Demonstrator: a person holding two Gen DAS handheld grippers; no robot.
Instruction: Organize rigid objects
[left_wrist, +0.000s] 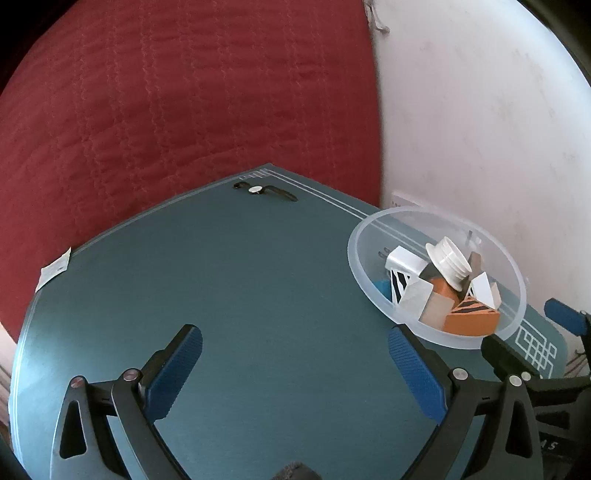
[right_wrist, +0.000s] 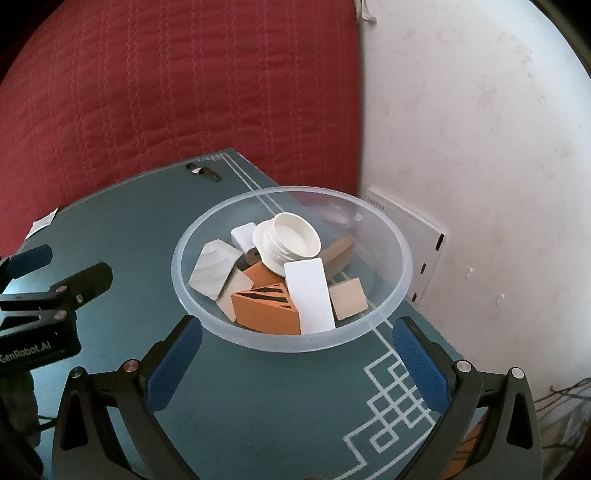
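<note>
I am looking down on a dark teal table mat with thin pale border lines along its far edge and a pale interlocking square pattern at its near right corner. At the far left edge of the mat a small white paper tag lies flat, its print too small for me to read. Behind the mat a quilted red cover fills the left and centre of the background, and a white wall stands to the right, with a white slotted panel leaning at its foot. My left gripper hangs above bare mat with its blue-padded fingers spread wide and nothing between them. Further back, near the far border, a wristwatch with a pale dial and dark strap lies stretched out, well apart from everything else. On the right side of the mat stands the clear plastic bowl, and the rigid pieces are all inside it: an orange wedge with black stripes, a white flat block, pale wooden blocks, and a white threaded cap resting on top. My right gripper sits just in front of the bowl, its fingers wide apart and empty. In the right wrist view, the side of the left tool reads "GenRobot.AI".
</note>
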